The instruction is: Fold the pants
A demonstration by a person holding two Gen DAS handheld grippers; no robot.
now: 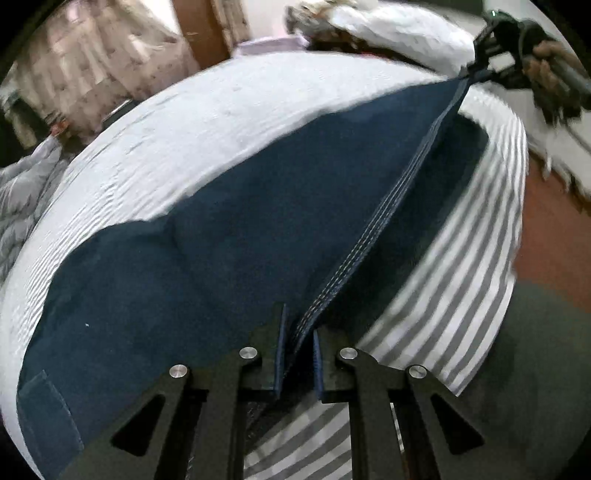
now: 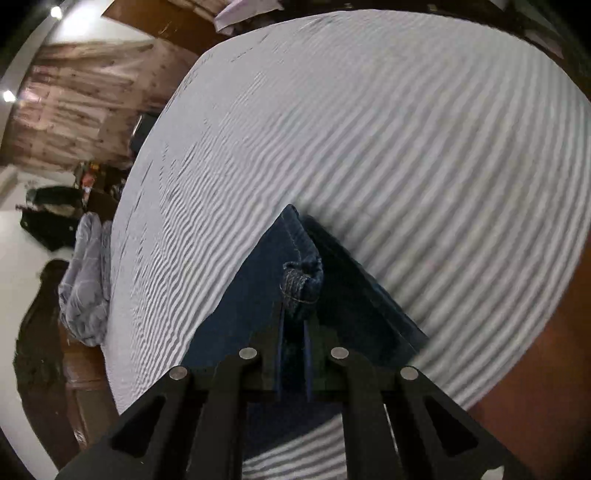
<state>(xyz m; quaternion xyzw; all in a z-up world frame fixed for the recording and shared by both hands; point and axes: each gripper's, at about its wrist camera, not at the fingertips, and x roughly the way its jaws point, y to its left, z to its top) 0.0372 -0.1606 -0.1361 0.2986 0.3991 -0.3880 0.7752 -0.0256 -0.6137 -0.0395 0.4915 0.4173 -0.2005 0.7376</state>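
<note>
Dark blue pants (image 1: 229,236) lie spread on the striped bed sheet (image 1: 207,122). My left gripper (image 1: 298,332) is shut on their stitched edge, which runs taut and raised to the upper right. There my right gripper (image 1: 476,70), held by a hand (image 1: 546,62), grips the other end. In the right wrist view, my right gripper (image 2: 292,325) is shut on a bunched corner of the pants (image 2: 299,280), lifted above the sheet (image 2: 388,147).
A grey quilted blanket (image 2: 85,280) is bunched at the bed's left edge. White bedding and a furry heap (image 1: 369,26) lie at the far end of the bed. Reddish-brown floor (image 1: 554,236) borders the bed on the right.
</note>
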